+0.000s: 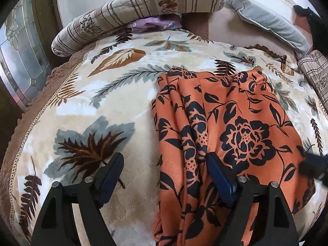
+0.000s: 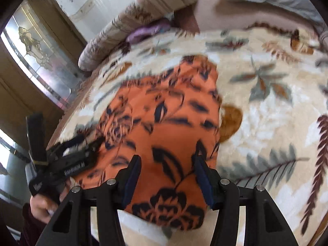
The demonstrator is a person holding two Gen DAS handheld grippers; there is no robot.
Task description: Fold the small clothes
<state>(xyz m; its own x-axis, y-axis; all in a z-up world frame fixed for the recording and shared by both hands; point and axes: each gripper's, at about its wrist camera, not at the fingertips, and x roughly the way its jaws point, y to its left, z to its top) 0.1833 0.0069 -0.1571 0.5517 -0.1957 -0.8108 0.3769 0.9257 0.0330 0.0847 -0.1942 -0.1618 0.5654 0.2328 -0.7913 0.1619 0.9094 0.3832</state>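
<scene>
An orange garment with a black flower print [image 1: 231, 123] lies folded on the leaf-patterned blanket [image 1: 114, 106]. My left gripper [image 1: 164, 164] is open above the garment's left edge, its right finger over the cloth and its left finger over the blanket. In the right wrist view the same garment [image 2: 164, 123] lies under my right gripper [image 2: 167, 164], which is open and holds nothing. The left gripper also shows in the right wrist view [image 2: 67, 160] at the garment's left side, held by a hand. The right wrist view is blurred.
A striped rolled quilt [image 1: 133, 14] and a purple cloth [image 1: 153, 23] lie at the far edge of the bed. A grey pillow [image 1: 270, 24] lies at the back right. A glass-panelled door [image 2: 39, 53] stands beyond the bed's left edge.
</scene>
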